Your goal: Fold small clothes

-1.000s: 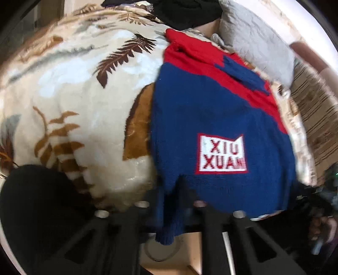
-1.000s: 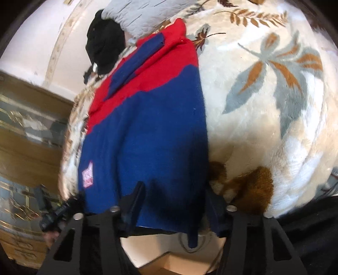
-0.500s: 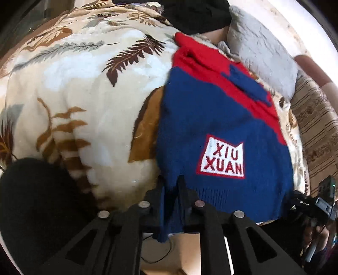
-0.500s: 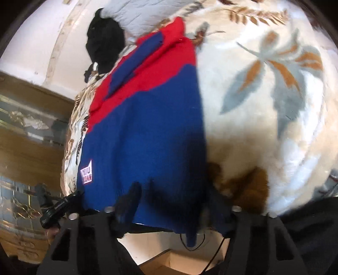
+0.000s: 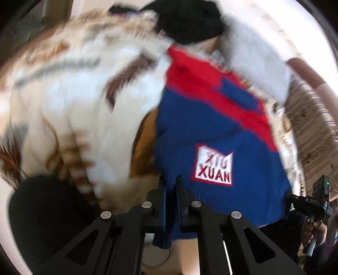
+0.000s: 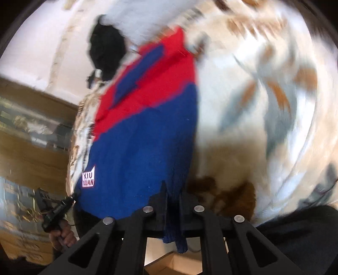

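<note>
A small blue and red knitted sweater (image 5: 211,131) with a white "XIU XUAN" patch (image 5: 214,166) lies flat on a cream leaf-print blanket (image 5: 74,110). My left gripper (image 5: 170,184) is shut on the sweater's bottom hem at its left corner. In the right wrist view the same sweater (image 6: 147,131) lies left of centre, and my right gripper (image 6: 171,190) is shut on the hem at its right corner. A bit of hem hangs below each pair of fingers. Each view shows the other gripper at the far corner.
A grey pillow (image 5: 255,61) and a black garment (image 5: 190,19) lie at the far end of the blanket. A wooden cabinet (image 6: 27,135) stands to the left in the right wrist view. The blanket (image 6: 264,105) spreads wide on the right.
Both grippers have closed onto the sweater's bottom hem corners. The right one stood wide open a second ago. Both views are now blurred by motion.
</note>
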The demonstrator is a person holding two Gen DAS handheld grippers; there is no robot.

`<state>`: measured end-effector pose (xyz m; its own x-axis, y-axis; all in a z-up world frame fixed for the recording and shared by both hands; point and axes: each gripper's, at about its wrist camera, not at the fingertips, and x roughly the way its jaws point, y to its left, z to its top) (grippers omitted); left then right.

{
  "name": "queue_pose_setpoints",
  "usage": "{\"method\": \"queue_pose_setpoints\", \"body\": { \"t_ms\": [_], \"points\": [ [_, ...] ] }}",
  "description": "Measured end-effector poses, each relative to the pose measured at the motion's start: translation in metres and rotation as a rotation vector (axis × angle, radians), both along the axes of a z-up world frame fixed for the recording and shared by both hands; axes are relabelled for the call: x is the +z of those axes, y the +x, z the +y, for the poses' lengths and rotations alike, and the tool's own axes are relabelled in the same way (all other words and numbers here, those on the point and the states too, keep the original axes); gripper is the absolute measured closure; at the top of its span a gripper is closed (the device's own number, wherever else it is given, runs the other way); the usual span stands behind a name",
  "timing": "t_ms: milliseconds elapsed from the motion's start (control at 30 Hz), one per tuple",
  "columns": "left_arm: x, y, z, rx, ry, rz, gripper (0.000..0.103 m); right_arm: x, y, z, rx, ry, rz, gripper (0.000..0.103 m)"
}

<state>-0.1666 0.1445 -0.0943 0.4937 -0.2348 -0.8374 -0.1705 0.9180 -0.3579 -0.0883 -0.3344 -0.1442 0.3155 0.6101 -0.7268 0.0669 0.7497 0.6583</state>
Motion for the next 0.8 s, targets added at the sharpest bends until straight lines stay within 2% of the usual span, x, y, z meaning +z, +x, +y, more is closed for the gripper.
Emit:
{"method": "queue_pose_setpoints", "body": {
  "t_ms": [167,300,367,467,567,667,700,767,800],
  "points": [
    [0.015,-0.005,-0.006,-0.015,0.022,-0.059,0.095,0.014,-0.008,-0.01,-0.007,0.028,-0.043,0.094],
    [-0.015,0.012,-0.003,-0.01,-0.007,0.053,0.095,-0.004,-0.004,0.012,0.001,0.016,0.025,0.094],
    [0.001,0.012,-0.006,-0.025,0.02,0.017,0.095,0.003,0.0,0.015,0.005,0.046,0.016,0.094],
    [0.046,0.022,-0.004,-0.036,-0.007,-0.116,0.095,0.031,0.017,0.01,-0.006,0.126,-0.049,0.094],
    [0.09,0.057,0.003,-0.045,-0.048,-0.241,0.095,0.071,0.061,0.006,-0.008,0.197,-0.159,0.094],
    [0.121,0.12,0.009,-0.026,-0.043,-0.354,0.095,0.109,0.127,0.003,-0.039,0.233,-0.284,0.094],
    [0.125,0.138,0.01,-0.019,-0.054,-0.372,0.095,0.117,0.155,0.002,-0.064,0.244,-0.315,0.094],
    [0.121,0.191,0.009,0.0,-0.041,-0.372,0.092,0.114,0.206,0.004,-0.114,0.259,-0.312,0.093],
    [0.11,0.225,0.008,0.034,-0.008,-0.338,0.084,0.104,0.229,0.006,-0.127,0.236,-0.292,0.089]
  ]
}}
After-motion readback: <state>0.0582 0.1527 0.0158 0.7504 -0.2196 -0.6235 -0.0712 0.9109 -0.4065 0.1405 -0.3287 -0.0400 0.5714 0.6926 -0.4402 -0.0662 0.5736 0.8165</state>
